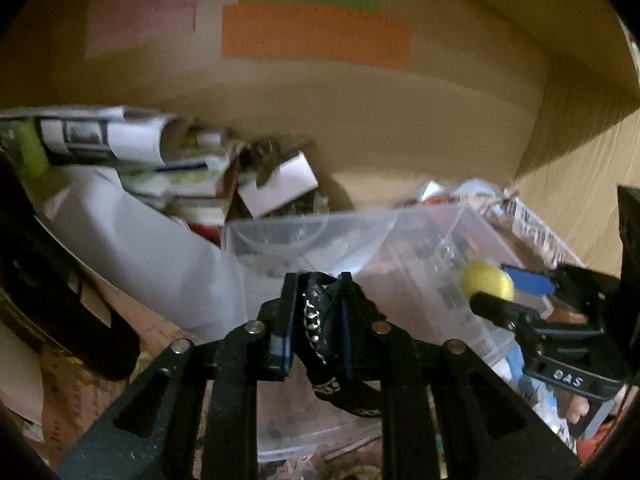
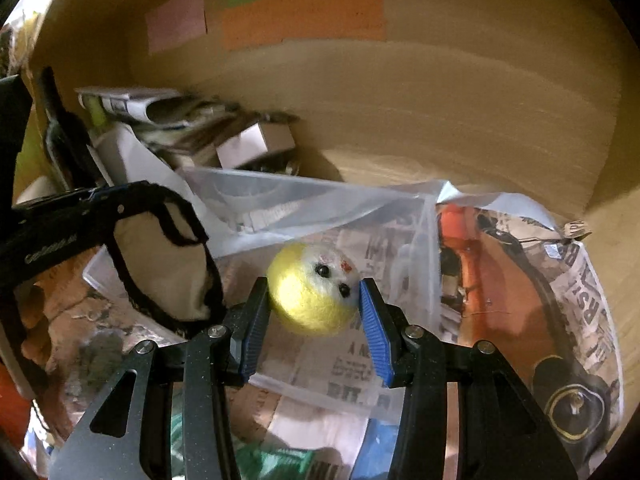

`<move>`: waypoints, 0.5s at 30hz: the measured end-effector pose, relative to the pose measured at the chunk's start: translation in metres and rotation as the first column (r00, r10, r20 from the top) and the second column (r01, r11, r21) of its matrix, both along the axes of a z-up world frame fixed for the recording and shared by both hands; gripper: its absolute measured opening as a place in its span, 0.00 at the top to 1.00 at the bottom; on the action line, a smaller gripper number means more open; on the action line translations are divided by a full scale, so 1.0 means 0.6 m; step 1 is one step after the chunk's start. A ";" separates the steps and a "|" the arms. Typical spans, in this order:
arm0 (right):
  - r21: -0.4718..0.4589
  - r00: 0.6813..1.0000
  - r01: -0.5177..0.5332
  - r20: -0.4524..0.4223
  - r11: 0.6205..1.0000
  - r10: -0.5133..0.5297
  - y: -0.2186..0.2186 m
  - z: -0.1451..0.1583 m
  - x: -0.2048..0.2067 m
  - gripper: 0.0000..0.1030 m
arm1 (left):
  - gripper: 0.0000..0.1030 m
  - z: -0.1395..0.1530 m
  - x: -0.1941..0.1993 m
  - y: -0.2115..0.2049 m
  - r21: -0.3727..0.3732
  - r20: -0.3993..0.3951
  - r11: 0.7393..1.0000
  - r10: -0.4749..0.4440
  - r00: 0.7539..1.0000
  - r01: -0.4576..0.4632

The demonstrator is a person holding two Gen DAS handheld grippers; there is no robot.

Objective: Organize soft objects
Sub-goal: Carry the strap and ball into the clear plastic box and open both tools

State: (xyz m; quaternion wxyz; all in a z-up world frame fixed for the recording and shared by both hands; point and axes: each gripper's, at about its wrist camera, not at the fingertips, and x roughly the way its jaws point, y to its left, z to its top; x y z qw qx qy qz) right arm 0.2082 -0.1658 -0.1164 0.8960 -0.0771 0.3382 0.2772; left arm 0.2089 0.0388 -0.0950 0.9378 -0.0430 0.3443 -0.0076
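My left gripper (image 1: 318, 300) is shut on a black fabric piece with white stitching (image 1: 320, 312); in the right wrist view it hangs as a cream pouch with black trim (image 2: 168, 268) from that gripper (image 2: 100, 204). My right gripper (image 2: 314, 292) is shut on a yellow and white felt ball with a small face (image 2: 312, 288); it also shows in the left wrist view (image 1: 486, 280) at the right. Both hang over a clear plastic container (image 1: 360, 248) inside a cardboard box (image 1: 400, 120).
The box holds clutter: rolled papers (image 1: 100, 136) and small cartons (image 1: 276, 184) at the back left, newspaper-wrapped items (image 2: 520, 280) at the right. Coloured labels, orange (image 1: 316, 36), green and pink, stick on the box's far wall.
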 end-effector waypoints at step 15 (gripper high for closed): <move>-0.006 0.997 0.014 0.082 1.000 -0.013 -0.016 0.038 -0.028 0.35 | 0.30 0.020 -0.070 -0.004 0.029 0.000 0.999 -0.040 0.999 0.040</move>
